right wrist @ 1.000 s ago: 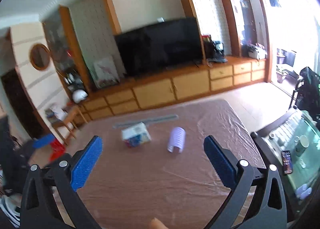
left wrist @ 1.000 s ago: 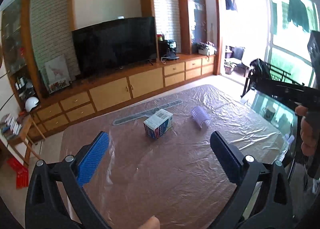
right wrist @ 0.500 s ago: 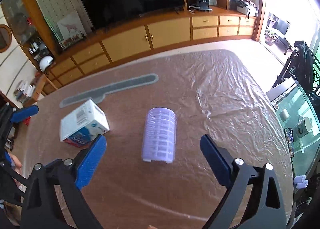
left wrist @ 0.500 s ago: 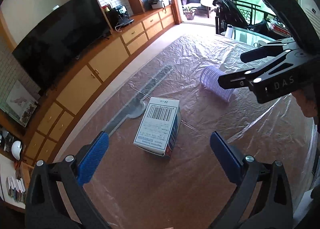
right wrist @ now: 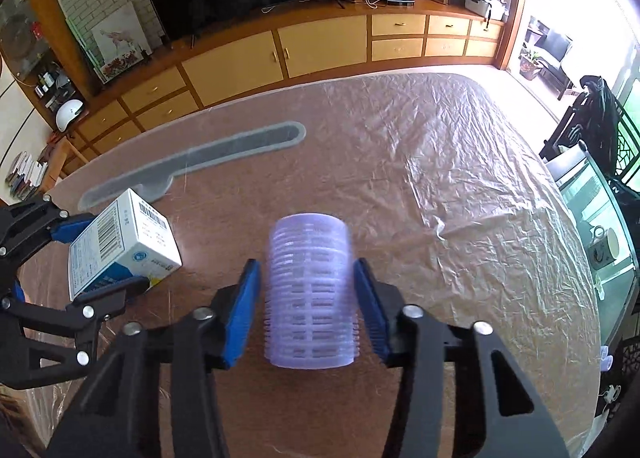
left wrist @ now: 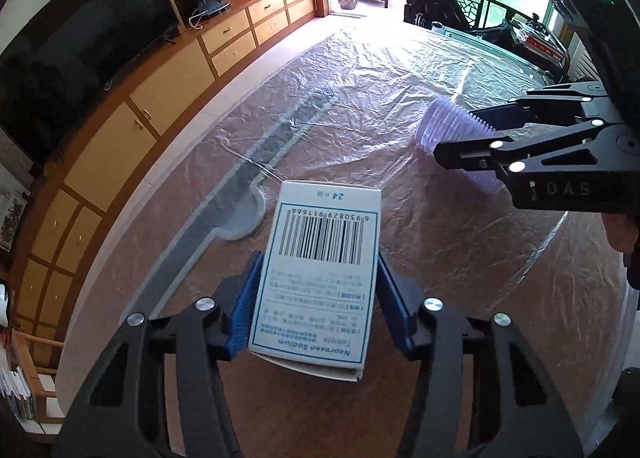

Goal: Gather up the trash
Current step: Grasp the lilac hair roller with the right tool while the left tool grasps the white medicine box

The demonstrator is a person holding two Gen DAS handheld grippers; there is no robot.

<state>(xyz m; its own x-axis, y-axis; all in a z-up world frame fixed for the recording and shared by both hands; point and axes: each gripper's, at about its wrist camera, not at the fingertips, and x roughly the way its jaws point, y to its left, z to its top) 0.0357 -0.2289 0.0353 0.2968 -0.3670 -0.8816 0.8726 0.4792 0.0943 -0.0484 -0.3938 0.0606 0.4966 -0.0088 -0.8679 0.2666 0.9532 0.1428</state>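
A white and blue medicine box [left wrist: 320, 282] with a barcode lies on the brown table under clear plastic sheet. My left gripper [left wrist: 318, 306] is shut on the box, blue pads against its two long sides. The box also shows in the right wrist view [right wrist: 120, 246]. A lilac ribbed hair roller [right wrist: 310, 294] lies on its side between the pads of my right gripper [right wrist: 308, 306], which is shut on it. In the left wrist view the roller [left wrist: 452, 130] shows behind the right gripper's black fingers [left wrist: 504, 146].
A long grey strip [right wrist: 200, 162] lies under the plastic sheet beyond the box. A TV cabinet [right wrist: 280, 54] runs along the far wall. A glass side table [right wrist: 600, 226] with a mug stands off the table's right edge.
Both grippers moved forward and down onto the table. The left closed on the box and the right closed on the roller; both were wide open half a second ago.
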